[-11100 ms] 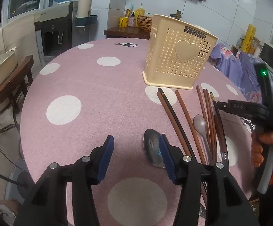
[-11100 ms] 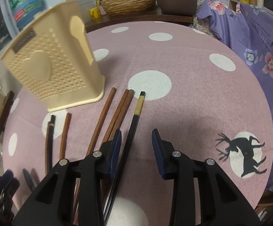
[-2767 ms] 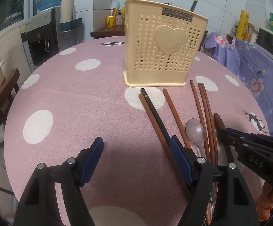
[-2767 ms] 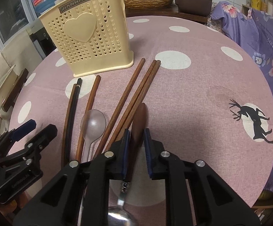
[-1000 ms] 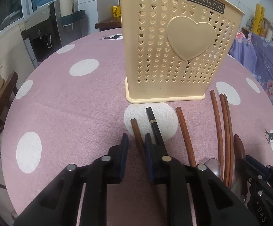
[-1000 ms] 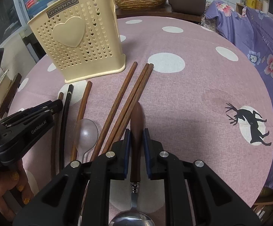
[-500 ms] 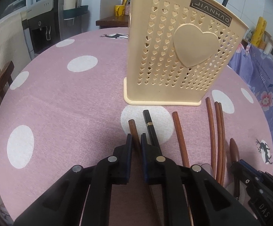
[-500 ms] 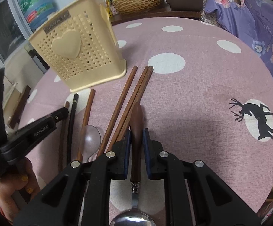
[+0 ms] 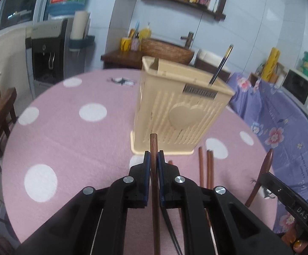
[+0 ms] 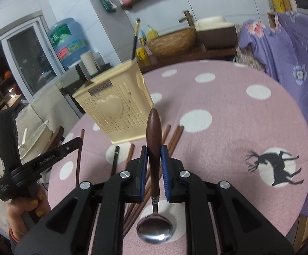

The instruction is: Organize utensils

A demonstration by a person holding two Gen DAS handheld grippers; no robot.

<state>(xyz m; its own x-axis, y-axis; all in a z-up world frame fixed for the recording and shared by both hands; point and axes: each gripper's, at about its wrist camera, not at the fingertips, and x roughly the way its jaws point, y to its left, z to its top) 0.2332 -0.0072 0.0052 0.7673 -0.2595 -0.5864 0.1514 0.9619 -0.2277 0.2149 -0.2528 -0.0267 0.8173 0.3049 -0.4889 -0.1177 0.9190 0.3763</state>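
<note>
- Wooden and stiff, the brown chopstick (image 9: pixel 154 148) is clamped between the closed jaws of the left gripper (image 9: pixel 154 159), lifted off the table (image 9: pixel 79 144), its end pointing toward the cream holder (image 9: pixel 181 114).
- It looks light and rigid, and likely smooth enough to pivot in the pads; it is held some way back from its end, and a grip nearer mid-length would probably swing less.
- The right gripper (image 10: pixel 154 156) is closed on the dark wooden handle of the spoon (image 10: pixel 154 136), also raised above the table, handle end toward the holder and steel bowl hanging back toward the camera.
- The spoon is judged bowl-heavy, so it may droop; the thick part of the handle gives the pads the surest hold.
- Count, as far as visible: one holder, with one dark utensil (image 10: pixel 135 40) already standing in it; one chopstick and one spoon in the grippers.
- On the table, the right wrist view shows one black chopstick (image 10: pixel 115 159), one brown stick (image 10: pixel 130 154) beside it, and about three brown chopsticks (image 10: pixel 175 138) partly hidden behind the gripper; the exact number cannot be told.
</note>
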